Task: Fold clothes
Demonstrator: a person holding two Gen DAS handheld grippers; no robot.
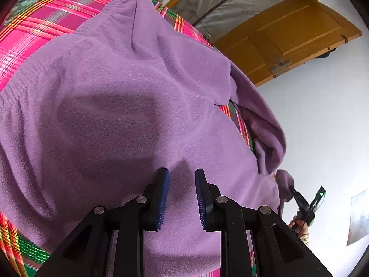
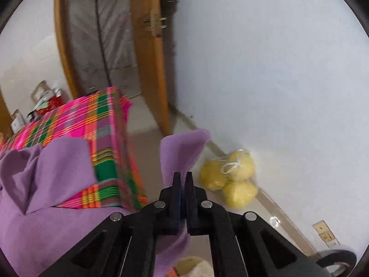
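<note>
My right gripper clamped on corner of purple garment, cloth pinched between closed jaws, lifted off bed edge. My left gripper jaws parted, resting over garment, gripping nothing. Garment spread across pink plaid bedcover. Bag of yellow fruit on floor by wall.

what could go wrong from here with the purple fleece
The right gripper pinches only a thin corner of the purple fleece, off the side of the plaid-covered surface; that corner could slip free when pulled.

The left gripper has its jaws apart above the fleece, gripping nothing, so a pull from the right could drag the whole garment sideways.

A loose part hangs over the edge and may slide toward the floor, near the bag of yellow fruit.
</note>
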